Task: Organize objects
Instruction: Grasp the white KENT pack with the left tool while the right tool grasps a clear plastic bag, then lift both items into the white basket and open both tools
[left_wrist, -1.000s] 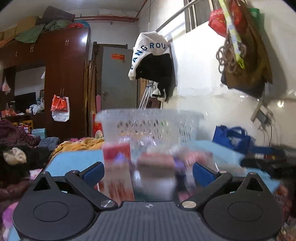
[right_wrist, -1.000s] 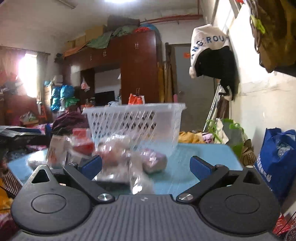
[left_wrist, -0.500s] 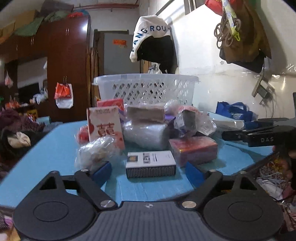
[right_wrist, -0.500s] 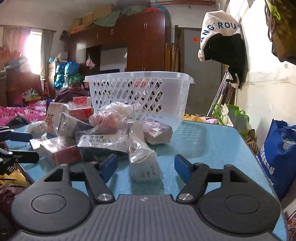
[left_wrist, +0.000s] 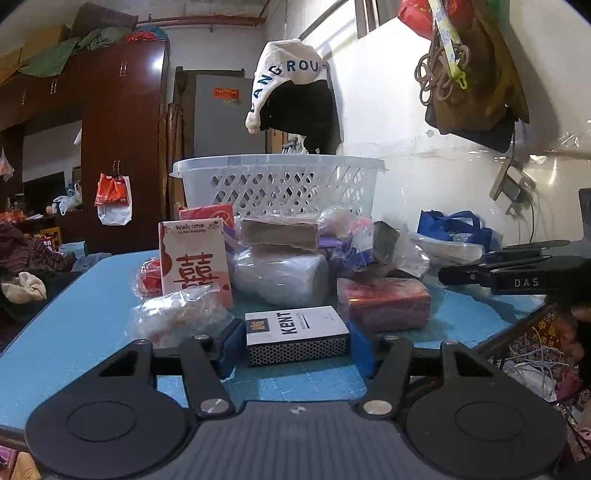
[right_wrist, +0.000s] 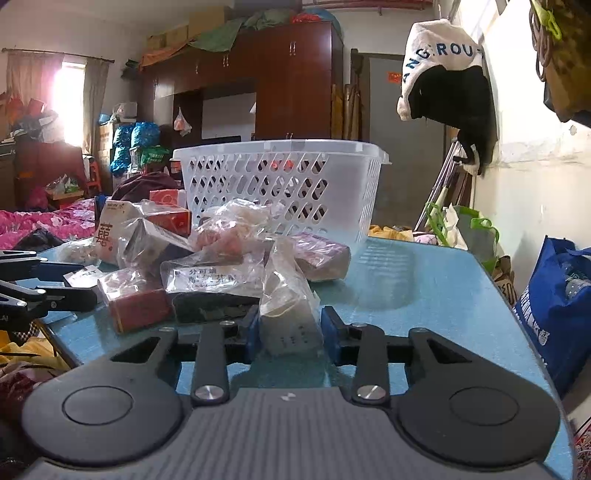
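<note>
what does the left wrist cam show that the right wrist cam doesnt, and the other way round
Left wrist only: the left gripper, jaws just closed in around the KENT box, pads at its sides.
Right wrist only: the right gripper, jaws just closed in on a small clear bagged packet, plus a sunlit curtained window.
Both: the white basket, the blue table, the bagged pile, the red wrapped box and the card box with the red character.
</note>
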